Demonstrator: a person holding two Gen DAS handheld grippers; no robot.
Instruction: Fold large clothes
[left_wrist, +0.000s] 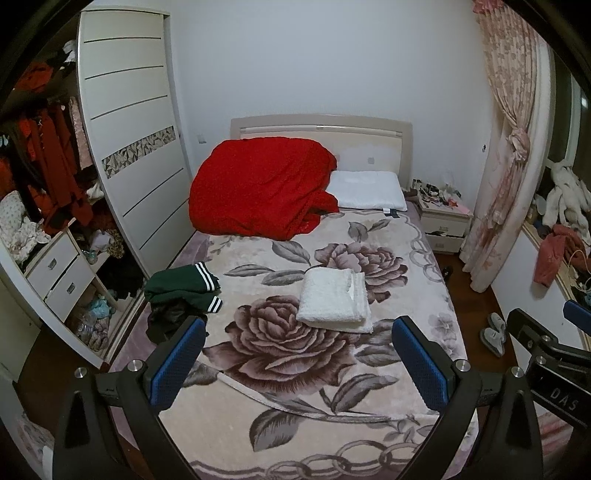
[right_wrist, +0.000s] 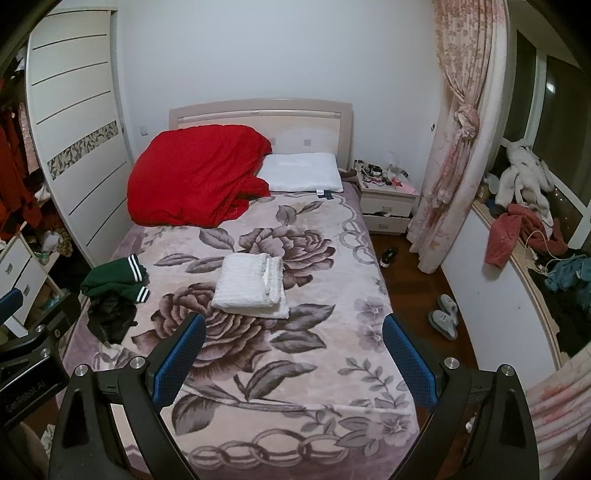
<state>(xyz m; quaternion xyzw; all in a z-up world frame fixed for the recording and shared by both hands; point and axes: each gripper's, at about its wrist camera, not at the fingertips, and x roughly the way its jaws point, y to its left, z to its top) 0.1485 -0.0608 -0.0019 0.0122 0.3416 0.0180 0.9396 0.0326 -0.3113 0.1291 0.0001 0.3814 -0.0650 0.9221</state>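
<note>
A folded white fleece garment (left_wrist: 334, 301) lies in the middle of the bed (left_wrist: 295, 369); it also shows in the right wrist view (right_wrist: 251, 290). A crumpled dark green garment with white stripes (left_wrist: 183, 286) lies on a black garment (left_wrist: 168, 317) at the bed's left edge, also seen in the right wrist view (right_wrist: 114, 278). My left gripper (left_wrist: 299, 332) is open and empty, held above the near part of the bed. My right gripper (right_wrist: 293, 328) is open and empty, also above the bed's near part.
A bunched red quilt (left_wrist: 258, 188) and a white pillow (left_wrist: 365, 190) lie at the headboard. An open wardrobe (left_wrist: 55, 221) stands left. A nightstand (right_wrist: 386, 205), tied curtain (right_wrist: 458, 147), slippers (right_wrist: 445, 319) and a cluttered window ledge (right_wrist: 524, 229) are on the right.
</note>
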